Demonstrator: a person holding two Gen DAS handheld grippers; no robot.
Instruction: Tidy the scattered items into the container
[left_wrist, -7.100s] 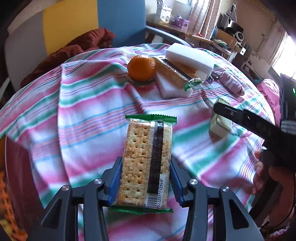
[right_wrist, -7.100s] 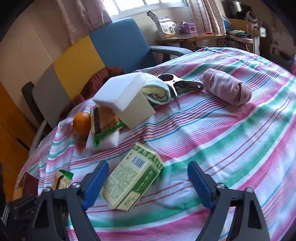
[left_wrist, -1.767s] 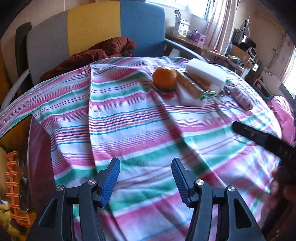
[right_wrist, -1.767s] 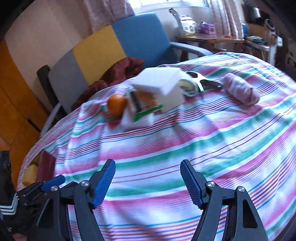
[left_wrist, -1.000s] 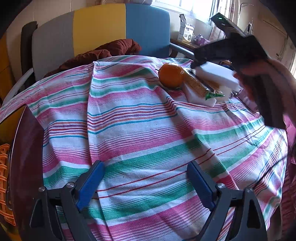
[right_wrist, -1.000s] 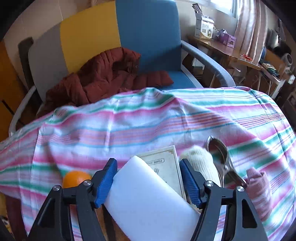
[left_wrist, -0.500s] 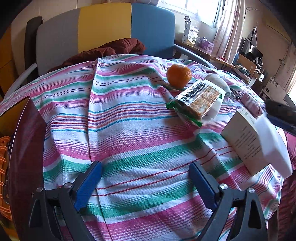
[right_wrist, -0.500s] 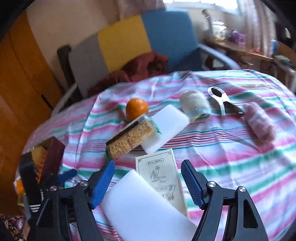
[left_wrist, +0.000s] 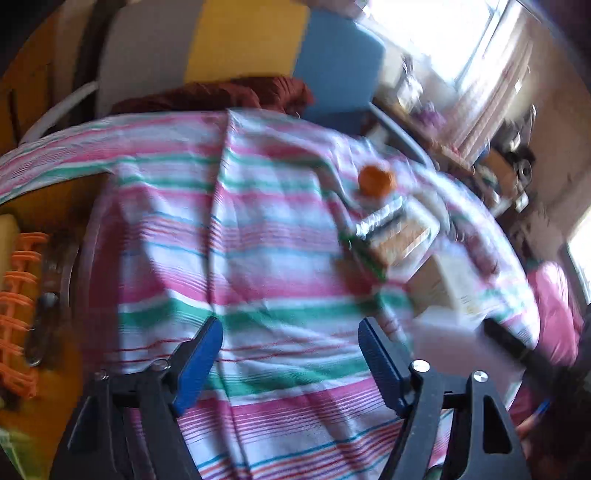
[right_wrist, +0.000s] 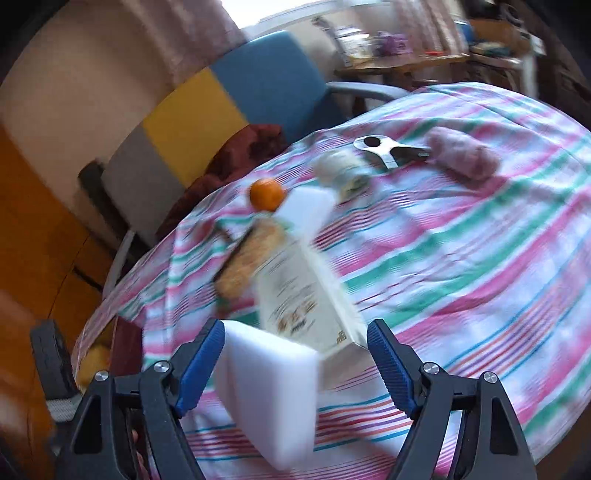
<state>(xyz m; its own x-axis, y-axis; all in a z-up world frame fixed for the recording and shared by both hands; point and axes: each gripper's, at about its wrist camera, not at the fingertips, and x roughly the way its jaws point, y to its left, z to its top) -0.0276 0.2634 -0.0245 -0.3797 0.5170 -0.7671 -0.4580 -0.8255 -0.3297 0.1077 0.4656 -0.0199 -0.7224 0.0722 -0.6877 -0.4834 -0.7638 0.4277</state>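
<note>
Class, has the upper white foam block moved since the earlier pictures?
Yes. The foam block has come toward the camera, well away from the orange it sat beside.

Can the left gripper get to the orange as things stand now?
Probably yes: the left gripper is empty with jaws closing, and only bare striped cloth lies before the orange, far across the table.

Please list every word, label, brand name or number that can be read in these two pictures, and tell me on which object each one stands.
No text can be read here.
White box between the open fingers of the right claw: dark and gold print, too blurred to read.
Cracker packet: label too blurred to read.
White foam block: no print shows.
</note>
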